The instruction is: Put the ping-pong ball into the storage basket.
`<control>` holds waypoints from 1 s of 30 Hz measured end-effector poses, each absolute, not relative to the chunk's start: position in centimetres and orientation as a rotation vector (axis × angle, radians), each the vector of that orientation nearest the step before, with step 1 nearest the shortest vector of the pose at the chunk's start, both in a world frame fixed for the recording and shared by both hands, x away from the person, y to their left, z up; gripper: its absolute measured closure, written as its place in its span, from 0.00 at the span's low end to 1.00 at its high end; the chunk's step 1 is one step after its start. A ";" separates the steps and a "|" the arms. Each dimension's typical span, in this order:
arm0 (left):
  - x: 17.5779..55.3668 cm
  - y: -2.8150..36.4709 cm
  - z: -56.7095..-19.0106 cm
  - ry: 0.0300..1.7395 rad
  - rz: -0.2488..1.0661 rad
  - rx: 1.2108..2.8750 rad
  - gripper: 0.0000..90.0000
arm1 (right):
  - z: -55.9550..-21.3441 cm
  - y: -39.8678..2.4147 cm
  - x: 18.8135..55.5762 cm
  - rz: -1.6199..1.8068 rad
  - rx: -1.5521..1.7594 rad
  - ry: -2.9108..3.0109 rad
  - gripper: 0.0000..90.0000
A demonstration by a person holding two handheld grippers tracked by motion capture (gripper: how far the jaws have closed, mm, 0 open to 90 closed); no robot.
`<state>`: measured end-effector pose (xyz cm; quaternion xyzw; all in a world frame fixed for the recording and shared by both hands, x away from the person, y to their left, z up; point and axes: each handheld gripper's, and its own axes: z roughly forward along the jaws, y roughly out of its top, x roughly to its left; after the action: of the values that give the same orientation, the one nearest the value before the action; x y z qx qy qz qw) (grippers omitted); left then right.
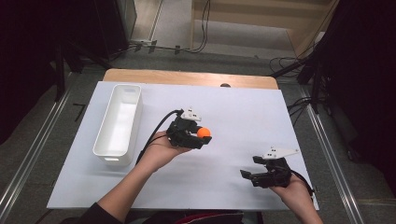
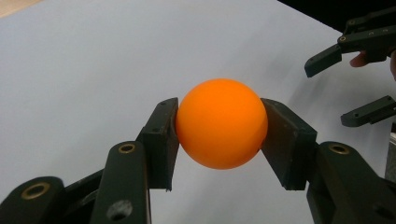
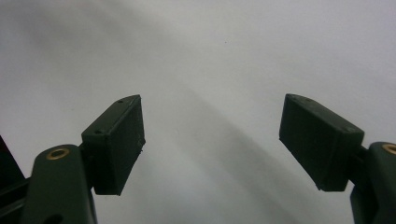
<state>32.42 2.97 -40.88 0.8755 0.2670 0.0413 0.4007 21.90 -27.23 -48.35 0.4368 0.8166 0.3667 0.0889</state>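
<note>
An orange ball (image 1: 203,132) (image 2: 221,123) sits between the two black pads of my left gripper (image 1: 201,135) (image 2: 219,135), which is shut on it above the middle of the white table sheet (image 1: 233,112). My right gripper (image 1: 250,167) (image 3: 212,140) rests low near the sheet's front right, jaws wide apart with nothing between them. In the left gripper view the right gripper (image 2: 348,70) appears at the upper right, open.
A long white bin (image 1: 117,123) stands on the left part of the sheet, lengthwise toward the back. A strip of the wooden tabletop (image 1: 187,77) shows behind the sheet. Cables (image 1: 201,28) lie on the floor beyond the table.
</note>
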 end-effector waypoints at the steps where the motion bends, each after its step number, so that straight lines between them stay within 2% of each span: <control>1: 32.5 3.1 -40.9 0.676 0.108 2.214 0.54 | -48.4 -27.2 21.9 1.091 1.298 2.430 0.23; 30: 33.7 6.1 -40.2 0.773 0.133 2.185 0.54 | -48.3 -26.6 22.5 1.100 1.276 2.451 0.23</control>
<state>33.70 6.08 -40.20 0.8631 0.3055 0.0524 0.3987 22.50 -26.59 -48.26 0.4275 0.8212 0.3686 0.0838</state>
